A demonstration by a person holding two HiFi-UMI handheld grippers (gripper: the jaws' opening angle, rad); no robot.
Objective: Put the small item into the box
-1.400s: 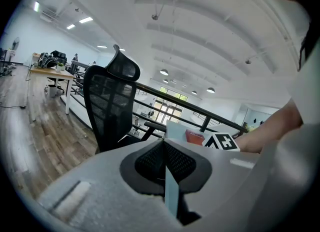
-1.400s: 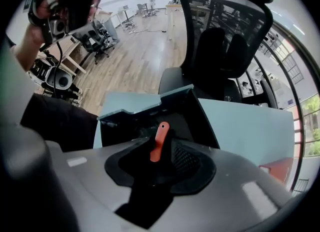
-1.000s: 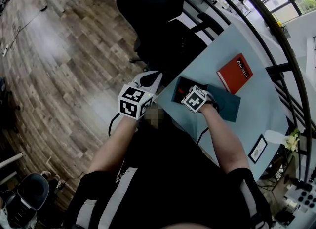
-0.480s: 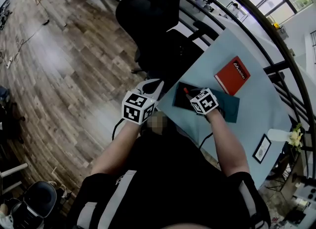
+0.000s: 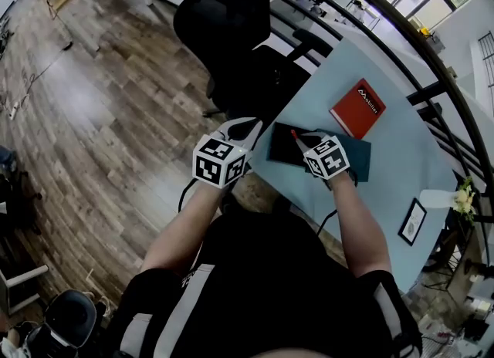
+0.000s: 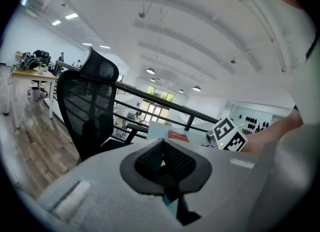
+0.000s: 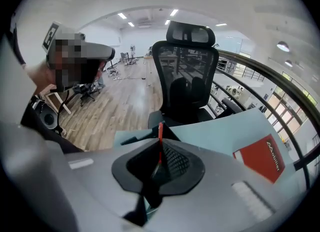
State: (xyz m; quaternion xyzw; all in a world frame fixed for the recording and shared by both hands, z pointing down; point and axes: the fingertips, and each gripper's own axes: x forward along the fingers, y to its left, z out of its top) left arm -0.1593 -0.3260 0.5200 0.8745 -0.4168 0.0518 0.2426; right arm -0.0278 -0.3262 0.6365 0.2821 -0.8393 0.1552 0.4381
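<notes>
A thin red stick-like item stands up between the pads of my right gripper, whose jaws have just been closing and now pinch it. In the head view its red tip shows just above the right gripper, which hangs over a black box lying on a dark teal sheet at the table's near corner. My left gripper is shut with nothing in it, just off the table's left edge beside the box. Its jaws meet in the left gripper view.
A red book lies farther along the light blue table. A black office chair stands at the table's left side. A small picture frame and flowers sit toward the right end, with a dark railing behind.
The right gripper has lifted off the box and tilted, and its jaws have closed on the red item. The left gripper has drifted a little up and toward the table.
</notes>
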